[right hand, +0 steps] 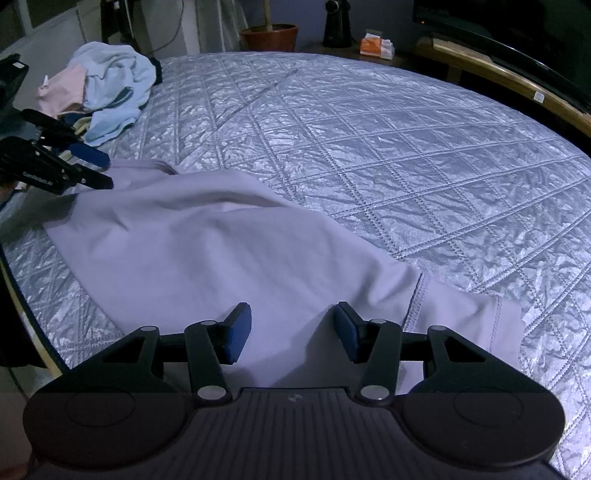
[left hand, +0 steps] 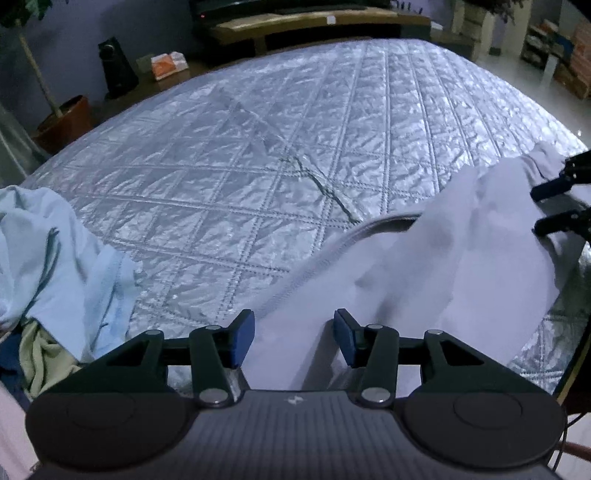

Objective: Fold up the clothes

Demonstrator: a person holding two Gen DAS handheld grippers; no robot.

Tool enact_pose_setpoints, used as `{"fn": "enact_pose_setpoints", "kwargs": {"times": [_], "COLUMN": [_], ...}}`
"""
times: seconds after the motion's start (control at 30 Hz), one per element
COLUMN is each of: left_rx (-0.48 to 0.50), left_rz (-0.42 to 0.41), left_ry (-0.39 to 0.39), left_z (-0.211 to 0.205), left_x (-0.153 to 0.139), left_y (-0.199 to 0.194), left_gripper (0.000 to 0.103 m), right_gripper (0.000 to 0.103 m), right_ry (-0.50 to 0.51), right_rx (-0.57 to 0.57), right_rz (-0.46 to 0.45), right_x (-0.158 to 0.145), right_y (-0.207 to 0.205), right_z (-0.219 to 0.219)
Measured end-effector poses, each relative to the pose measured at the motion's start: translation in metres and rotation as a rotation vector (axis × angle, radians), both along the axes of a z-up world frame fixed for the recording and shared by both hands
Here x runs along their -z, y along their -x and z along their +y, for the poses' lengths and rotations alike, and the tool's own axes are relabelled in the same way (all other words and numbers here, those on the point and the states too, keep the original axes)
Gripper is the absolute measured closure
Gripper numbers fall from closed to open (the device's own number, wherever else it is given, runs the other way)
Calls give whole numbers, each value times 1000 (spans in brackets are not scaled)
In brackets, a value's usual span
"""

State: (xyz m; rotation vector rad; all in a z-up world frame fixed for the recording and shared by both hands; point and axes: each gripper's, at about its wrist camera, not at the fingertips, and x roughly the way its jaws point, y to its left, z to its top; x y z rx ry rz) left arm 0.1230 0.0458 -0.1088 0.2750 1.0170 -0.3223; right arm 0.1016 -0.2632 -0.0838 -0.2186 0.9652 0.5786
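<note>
A pale lilac garment [right hand: 207,243] lies spread along the near edge of a silver quilted bed cover [right hand: 388,147]; it also shows in the left wrist view [left hand: 424,266]. My left gripper [left hand: 294,338] is open, its jaws apart just above one end of the garment; it also shows in the right wrist view [right hand: 99,170]. My right gripper [right hand: 291,332] is open over the garment's other end, near a stitched hem. It also shows at the right edge of the left wrist view [left hand: 543,210], open beside the cloth.
A heap of light blue, pink and yellow clothes [right hand: 107,88] lies at the bed's far left corner, and shows in the left wrist view [left hand: 55,258]. Beyond the bed stand a plant pot [right hand: 269,37], a tissue box [right hand: 376,46], a black speaker [left hand: 116,66] and a wooden bench [left hand: 321,22].
</note>
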Motion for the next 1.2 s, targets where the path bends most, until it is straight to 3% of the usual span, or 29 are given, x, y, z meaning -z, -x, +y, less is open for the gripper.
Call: {"fn": "enact_pose_setpoints", "kwargs": {"times": [0.13, 0.2, 0.33, 0.67, 0.93, 1.0, 1.1, 1.2], "left_rx": [5, -1, 17, -8, -162, -211, -290, -393], "left_rz": [6, 16, 23, 13, -133, -144, -119, -159], "left_ry": [17, 36, 55, 45, 6, -89, -123, -113], "left_z": [0, 2, 0, 4, 16, 17, 29, 41], "left_x": [2, 3, 3, 0, -20, -17, -16, -27], "left_y": [-3, -4, -4, 0, -4, -9, -21, -21], "left_gripper": [60, 65, 87, 103, 103, 103, 102, 102], "right_gripper": [45, 45, 44, 41, 41, 41, 41, 39], "right_ry": [1, 2, 4, 14, 26, 24, 28, 32], "right_rx": [-1, -2, -1, -11, -20, -21, -24, -25], "right_rz": [0, 0, 0, -3, -11, -16, -20, -21], "right_x": [0, 0, 0, 0, 1, 1, 1, 1], "right_y": [0, 0, 0, 0, 2, 3, 4, 4], "right_z": [0, 1, 2, 4, 5, 5, 5, 7]}}
